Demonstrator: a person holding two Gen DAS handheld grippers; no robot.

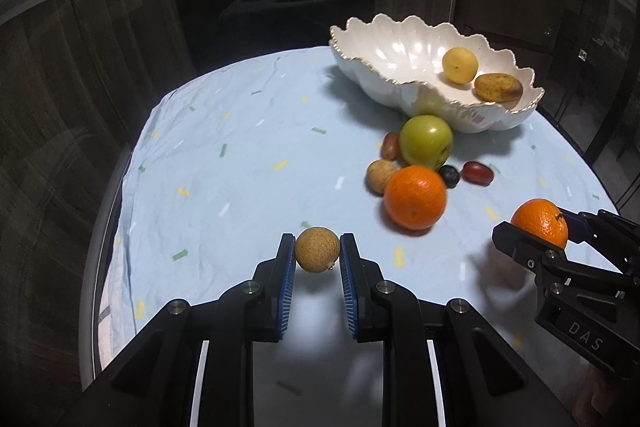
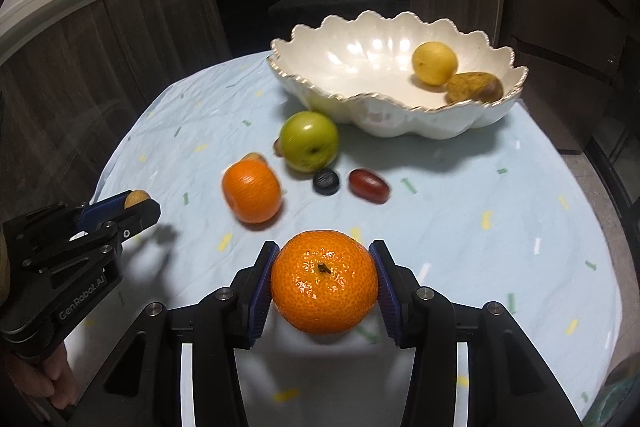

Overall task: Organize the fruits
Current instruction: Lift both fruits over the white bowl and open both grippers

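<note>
We see the tabletop (image 2: pixel 500 227) with the white bowl (image 2: pixel 360 67) at 12 o'clock. Our right gripper (image 2: pixel 324 281) is clamped on a mandarin (image 2: pixel 324 283); our left gripper (image 1: pixel 317 250), nearly closed, pinches a small tan fruit (image 1: pixel 317 249).

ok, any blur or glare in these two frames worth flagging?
Left wrist view: loose orange and green apple smeared by motion blur, the held longan sharp. Right wrist view: loose orange blurred, the held mandarin crisp, glare patches inside the white bowl. Both views: fisheye bending, dark corners.
</note>
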